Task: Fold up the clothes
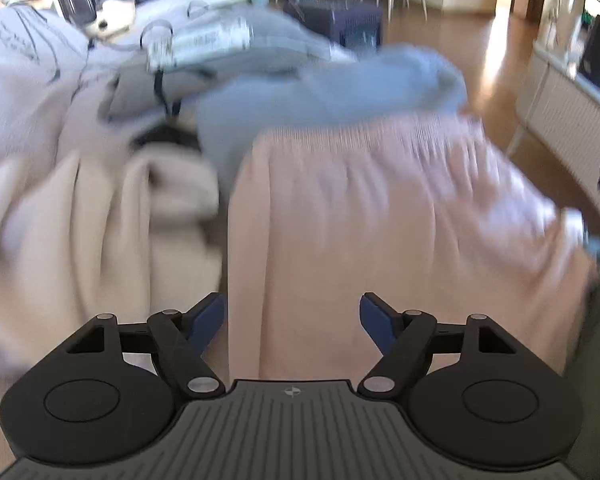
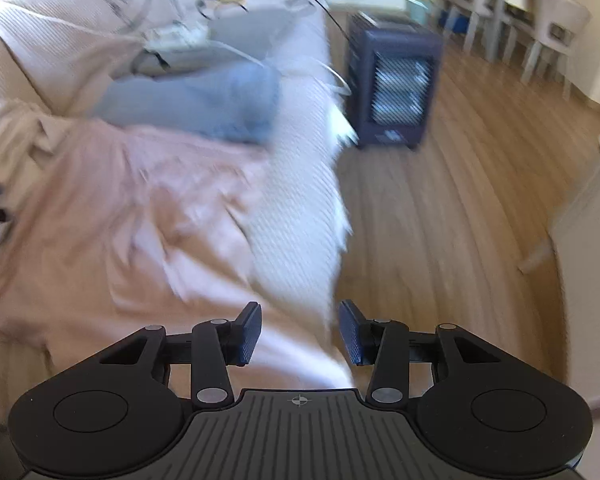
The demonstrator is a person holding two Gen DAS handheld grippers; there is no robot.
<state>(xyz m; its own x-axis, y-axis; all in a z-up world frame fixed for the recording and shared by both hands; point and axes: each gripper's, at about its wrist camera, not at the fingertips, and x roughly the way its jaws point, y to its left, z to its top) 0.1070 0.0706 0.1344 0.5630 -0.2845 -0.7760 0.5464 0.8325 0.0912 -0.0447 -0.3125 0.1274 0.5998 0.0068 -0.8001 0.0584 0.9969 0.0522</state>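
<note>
We see the pink garment (image 1: 380, 220) spread over the sofa (image 2: 296, 216), a blue garment (image 1: 332, 92) bunched just beyond it and a cream one (image 1: 100, 220) to its left. Our left hand-held gripper (image 1: 293, 318) hangs above the pink cloth, jaws wide apart, gripping nothing. Our right hand-held gripper (image 2: 300, 330) stands partly open and empty over the sofa's edge. Blur hides any lettering.

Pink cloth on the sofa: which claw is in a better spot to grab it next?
Probably the left claw: it is open right over the pink cloth. The right claw, also open, sits at the cloth's edge, partly over the floor.
</note>
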